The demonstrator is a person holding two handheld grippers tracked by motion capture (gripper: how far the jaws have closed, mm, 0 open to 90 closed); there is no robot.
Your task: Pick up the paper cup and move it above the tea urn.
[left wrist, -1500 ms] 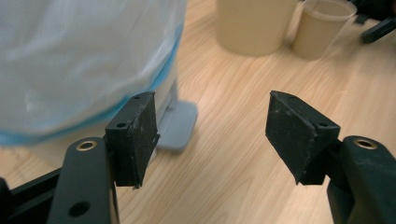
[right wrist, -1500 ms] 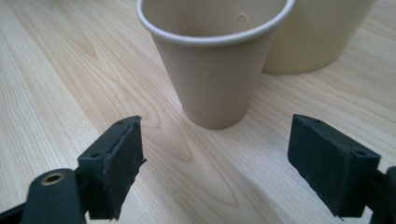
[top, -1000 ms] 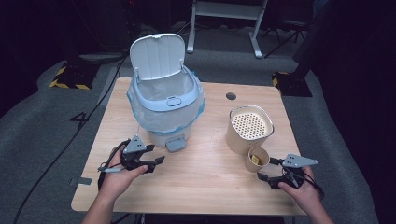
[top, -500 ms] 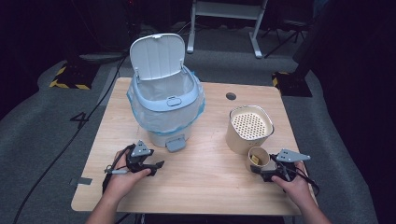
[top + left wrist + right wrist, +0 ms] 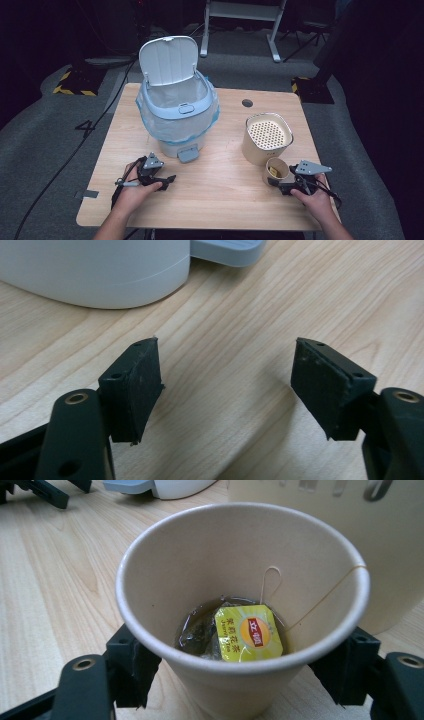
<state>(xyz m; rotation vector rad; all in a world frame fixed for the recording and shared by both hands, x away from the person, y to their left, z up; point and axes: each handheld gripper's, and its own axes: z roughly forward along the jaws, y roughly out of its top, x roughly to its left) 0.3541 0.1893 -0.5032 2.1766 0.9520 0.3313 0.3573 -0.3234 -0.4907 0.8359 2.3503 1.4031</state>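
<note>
I am working at the desk (image 5: 220, 200) with the pedal bin (image 5: 177, 112) standing ahead of my left tongs (image 5: 167, 178), its lid tipped up and its blue liner folded over the rim. The perforated beige canister (image 5: 266, 137) is sitting just beyond my right tongs (image 5: 272, 181), touching or nearly touching the paper cup (image 5: 240, 605).

My left tongs are resting wide apart and empty, low over bare wood, with the bin's foot pedal (image 5: 227, 250) just ahead of them.

My right tongs are straddling the paper cup, one jaw on each side of its lower wall; I cannot tell whether they are pressing it yet. I judge the step in hand to be taking hold of this cup, probably to empty it into the bin. The wall is thin, so I am aiming to close gently, keeping the cup upright, since the wet tea bag (image 5: 205, 630) and its yellow tag (image 5: 248, 632) are lying at the bottom.
</note>
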